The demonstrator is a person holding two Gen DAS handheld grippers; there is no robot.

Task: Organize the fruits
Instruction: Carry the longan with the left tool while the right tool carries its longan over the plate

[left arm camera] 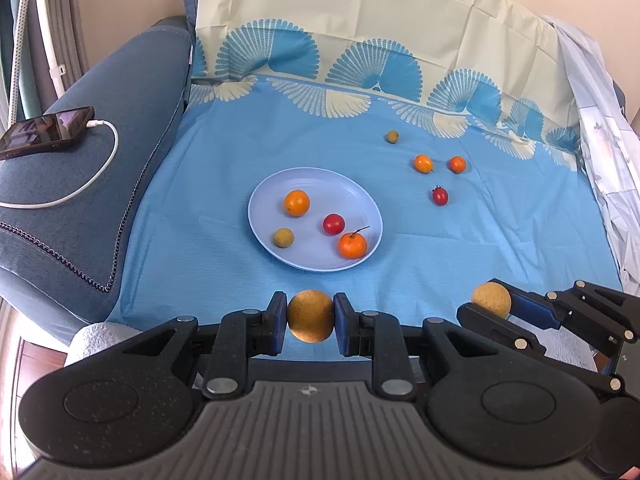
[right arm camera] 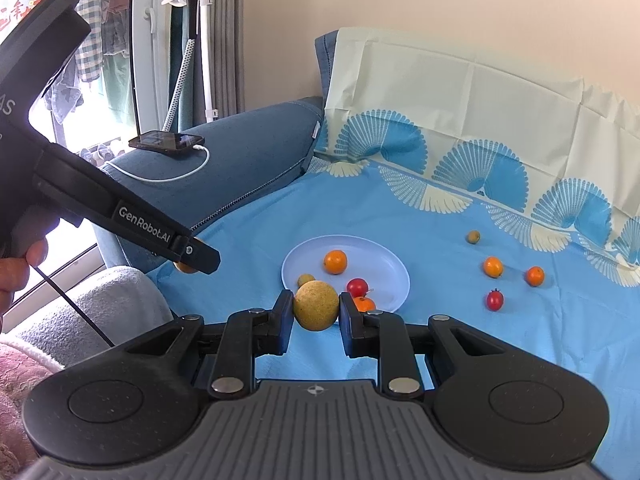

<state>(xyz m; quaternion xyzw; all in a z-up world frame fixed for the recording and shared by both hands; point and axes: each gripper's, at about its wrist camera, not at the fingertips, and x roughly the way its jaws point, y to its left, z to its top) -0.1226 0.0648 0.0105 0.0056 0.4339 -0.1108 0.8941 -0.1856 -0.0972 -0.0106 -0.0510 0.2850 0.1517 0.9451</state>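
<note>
My left gripper (left arm camera: pixel 310 322) is shut on a round tan fruit (left arm camera: pixel 310 321), held above the blue cloth just in front of the pale blue plate (left arm camera: pixel 276 188). My right gripper (right arm camera: pixel 315 312) is shut on a second tan fruit (right arm camera: pixel 316 306); it also shows in the left wrist view (left arm camera: pixel 491 300) at the right. The plate (right arm camera: pixel 384 256) holds an orange (left arm camera: pixel 297 203), a red tomato (left arm camera: pixel 333 224), a stemmed mandarin (left arm camera: pixel 352 244) and a small brownish fruit (left arm camera: pixel 283 237). Loose on the cloth to the right lie two small oranges (left arm camera: pixel 423 163) (left arm camera: pixel 457 164), a red tomato (left arm camera: pixel 439 195) and a small brownish fruit (left arm camera: pixel 392 136).
A blue sofa armrest (left arm camera: pixel 120 120) rises at the left, with a phone (left arm camera: pixel 44 130) on a white charging cable. The cloth runs up the backrest (left arm camera: pixel 360 8) behind. Crumpled pale fabric (left arm camera: pixel 600 160) lies along the right edge. A grey towel (right arm camera: pixel 100 304) lies at the near left.
</note>
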